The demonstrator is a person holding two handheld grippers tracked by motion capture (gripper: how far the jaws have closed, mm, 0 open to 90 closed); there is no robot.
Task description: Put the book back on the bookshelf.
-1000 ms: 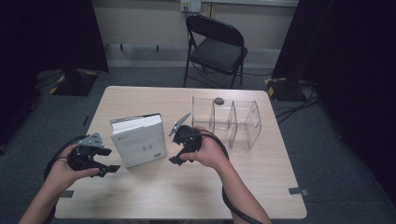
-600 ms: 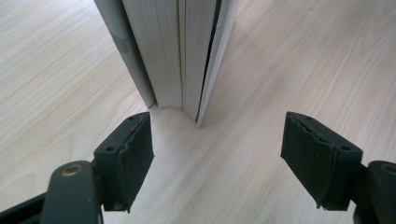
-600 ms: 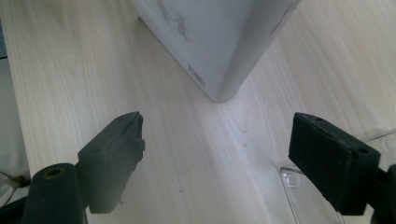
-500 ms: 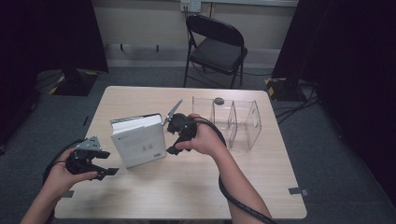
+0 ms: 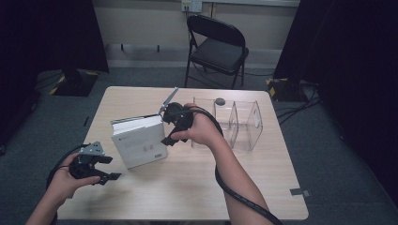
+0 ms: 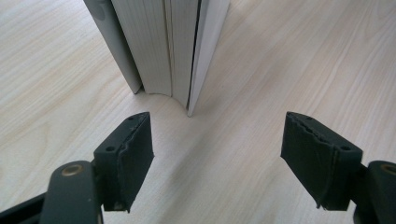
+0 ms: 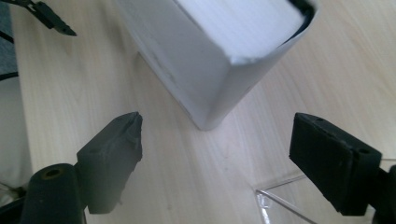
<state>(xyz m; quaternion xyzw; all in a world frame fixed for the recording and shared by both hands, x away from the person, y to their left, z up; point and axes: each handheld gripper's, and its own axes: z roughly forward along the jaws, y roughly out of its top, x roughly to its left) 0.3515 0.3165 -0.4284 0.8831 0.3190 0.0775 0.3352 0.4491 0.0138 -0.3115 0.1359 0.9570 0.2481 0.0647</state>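
a white book (image 5: 140,142) stands upright on the wooden table (image 5: 197,187), a little left of the middle, with its page edges facing up. in the left gripper view its lower edge sits at twelve o'clock, the cover (image 6: 208,51) on the right side splayed slightly away from the pages.

the left gripper (image 5: 104,168) hovers low at about eight o'clock from the book, near it but apart, its jaws spread wide with only bare table between them. the right gripper (image 5: 165,133) is held above the book's right end, at about three o'clock from the book's middle, and looks down on that corner (the corner lies between its pads in its own view, yet neither pad touches it); these jaws are wide too and hold nothing.

a clear plastic organizer (image 5: 239,123) with upright dividers stands just beyond the right hand (image 5: 202,131), at three o'clock from the book. a folding chair (image 5: 217,49) stands behind the table at twelve o'clock.
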